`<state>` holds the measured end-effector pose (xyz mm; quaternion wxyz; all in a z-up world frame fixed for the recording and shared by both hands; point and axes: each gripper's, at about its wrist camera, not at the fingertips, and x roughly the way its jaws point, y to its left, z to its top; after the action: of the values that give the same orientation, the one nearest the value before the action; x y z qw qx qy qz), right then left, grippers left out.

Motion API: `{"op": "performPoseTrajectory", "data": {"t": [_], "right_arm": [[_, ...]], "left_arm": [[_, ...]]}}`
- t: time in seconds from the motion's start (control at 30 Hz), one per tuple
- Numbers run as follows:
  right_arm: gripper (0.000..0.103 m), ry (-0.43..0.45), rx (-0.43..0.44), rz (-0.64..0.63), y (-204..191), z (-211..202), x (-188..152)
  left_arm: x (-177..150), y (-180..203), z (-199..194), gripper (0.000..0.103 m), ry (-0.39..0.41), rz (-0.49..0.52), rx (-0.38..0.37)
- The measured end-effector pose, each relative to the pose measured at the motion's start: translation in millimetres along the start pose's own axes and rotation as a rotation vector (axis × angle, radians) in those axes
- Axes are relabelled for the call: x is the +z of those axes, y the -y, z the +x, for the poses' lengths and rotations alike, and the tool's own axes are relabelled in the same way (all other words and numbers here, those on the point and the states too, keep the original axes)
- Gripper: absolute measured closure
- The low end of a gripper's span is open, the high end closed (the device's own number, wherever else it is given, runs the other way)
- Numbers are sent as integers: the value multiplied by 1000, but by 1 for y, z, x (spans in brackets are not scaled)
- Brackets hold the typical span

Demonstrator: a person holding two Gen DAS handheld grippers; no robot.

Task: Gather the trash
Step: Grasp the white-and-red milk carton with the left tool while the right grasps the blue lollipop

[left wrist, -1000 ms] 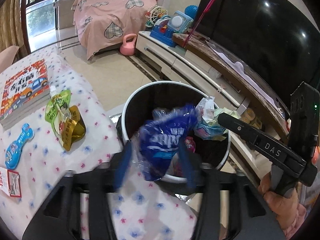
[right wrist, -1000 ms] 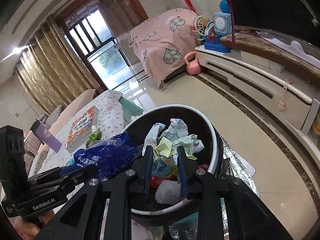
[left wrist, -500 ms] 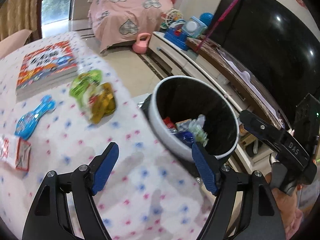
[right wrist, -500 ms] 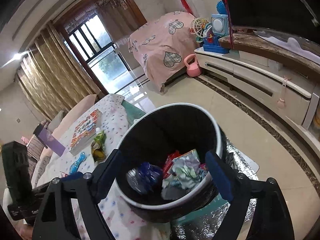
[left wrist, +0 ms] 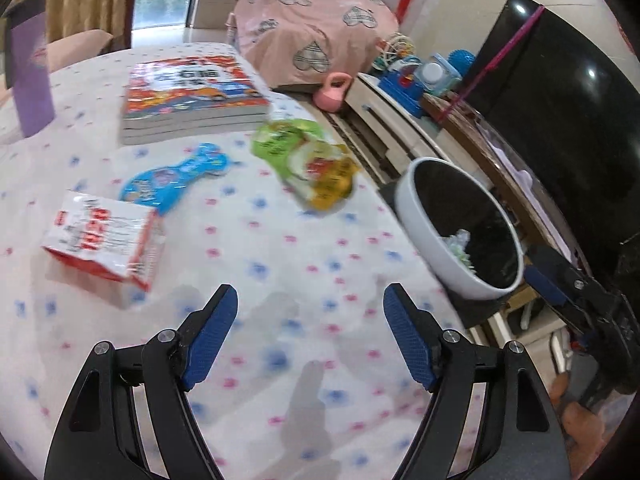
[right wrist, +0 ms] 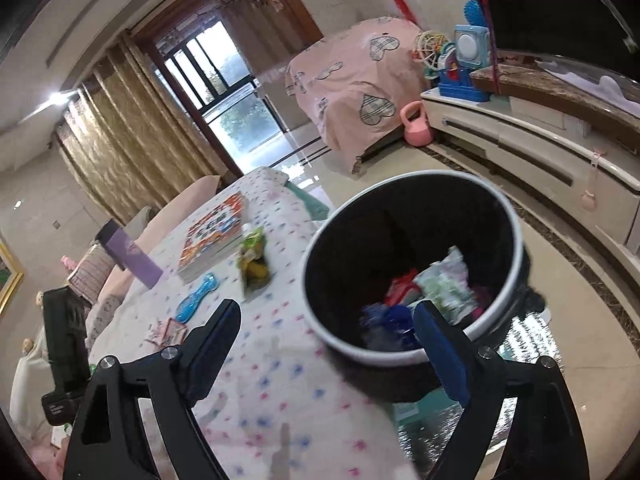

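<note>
Left tongs: my left tongs (left wrist: 308,336) hang released over the flowered bench (left wrist: 280,264), fingers spread wide, nothing between them.
Right tongs: my right tongs (right wrist: 326,344) are released too and empty, poised over the near rim of the trash bin (right wrist: 516,216).
Bin: it stands off the bench's right edge and already holds crumpled wrappers.
Trash left on the bench: I count a red-and-white packet (left wrist: 102,236), a blue bone-shaped wrapper (left wrist: 176,178) and a green-and-yellow pouch (left wrist: 308,160). The books (left wrist: 192,96) and the purple bottle (left wrist: 30,76) I judge are not trash.
Key relation: the red-and-white packet lies ahead and to the left of my left tongs, the nearest piece to them; the pouch lies further ahead and slightly right, close to the bench edge by the bin.
Long axis: the packet runs roughly left to right across my view, tilted a little, so I judge the left tongs would need to turn left and close across its short side.
Nearer arm: left, clearly; in the right wrist view the packet (right wrist: 166,330) sits well off to the left of the right tongs.
Risk: the view is motion-blurred, so I can't fix the packet's edges precisely.
</note>
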<state>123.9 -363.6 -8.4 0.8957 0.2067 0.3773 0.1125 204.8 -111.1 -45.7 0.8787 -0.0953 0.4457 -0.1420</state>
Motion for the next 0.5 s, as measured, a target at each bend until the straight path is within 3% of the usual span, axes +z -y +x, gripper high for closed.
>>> {"op": "performPoseTrajectory", "data": {"t": [0.5], "right_arm": [[13,-94,100,-113,-81,42,-25]], "left_arm": [[-11,-120,-18,26,21,-203,142]]}}
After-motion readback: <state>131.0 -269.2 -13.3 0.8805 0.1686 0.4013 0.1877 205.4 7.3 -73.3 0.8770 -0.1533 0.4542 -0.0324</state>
